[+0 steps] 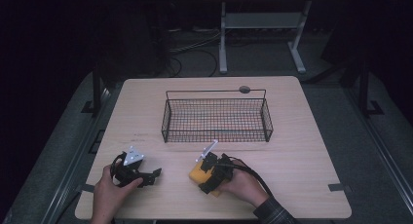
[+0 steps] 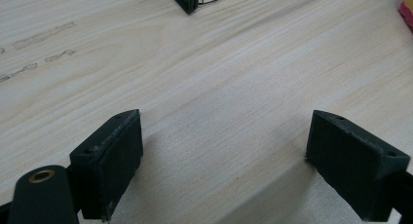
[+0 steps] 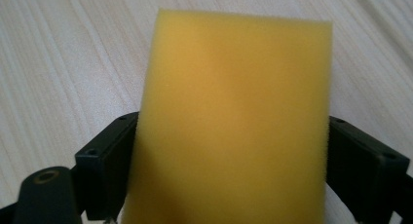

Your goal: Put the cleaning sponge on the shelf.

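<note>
Nearest the person, the right claw (image 3: 229,175) is straddling a yellow sponge (image 3: 234,121) that is lying flat on the worktop (image 1: 292,151), near its front edge and a little right of centre. The jaws are sitting at the sponge's two long sides, apparently touching them without yet squeezing the foam. The sponge looks light, soft and springy, so it should compress under a grip; taking it across its narrow width, close to the middle, seems soundest. To the left, the left claw (image 2: 224,165) is resting wide open over bare wood. Farther back, a black wire basket (image 1: 216,118) is standing empty.
</note>
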`<state>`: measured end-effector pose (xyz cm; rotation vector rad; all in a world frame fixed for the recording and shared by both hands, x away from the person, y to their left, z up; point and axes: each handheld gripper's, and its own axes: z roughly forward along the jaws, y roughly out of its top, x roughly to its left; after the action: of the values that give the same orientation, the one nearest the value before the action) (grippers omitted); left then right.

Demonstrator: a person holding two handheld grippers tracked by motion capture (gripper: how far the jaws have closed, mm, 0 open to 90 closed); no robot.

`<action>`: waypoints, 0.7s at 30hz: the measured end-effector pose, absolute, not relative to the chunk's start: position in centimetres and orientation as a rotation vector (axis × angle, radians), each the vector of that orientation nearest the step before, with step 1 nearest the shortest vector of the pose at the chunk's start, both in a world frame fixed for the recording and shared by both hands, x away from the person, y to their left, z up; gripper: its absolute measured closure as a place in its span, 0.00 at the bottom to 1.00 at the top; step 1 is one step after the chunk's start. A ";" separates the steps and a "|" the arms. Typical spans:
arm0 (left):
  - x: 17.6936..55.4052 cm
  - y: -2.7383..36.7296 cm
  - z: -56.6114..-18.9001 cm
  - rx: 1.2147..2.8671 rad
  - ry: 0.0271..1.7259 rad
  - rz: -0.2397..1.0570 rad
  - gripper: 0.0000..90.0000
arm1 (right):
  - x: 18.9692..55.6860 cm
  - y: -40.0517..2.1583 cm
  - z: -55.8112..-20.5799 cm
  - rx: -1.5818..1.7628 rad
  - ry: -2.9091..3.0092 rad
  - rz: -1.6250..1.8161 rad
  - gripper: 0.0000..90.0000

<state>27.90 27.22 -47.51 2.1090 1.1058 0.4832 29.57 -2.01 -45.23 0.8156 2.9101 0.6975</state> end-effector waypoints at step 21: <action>27.9 27.2 -47.5 2.108 1.106 0.484 0.14 | 29.4 -2.3 -44.9 0.794 2.910 0.696 0.24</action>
<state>27.90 27.22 -47.51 2.1081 1.1060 0.4840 29.42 -2.31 -44.90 0.7943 2.9105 0.6956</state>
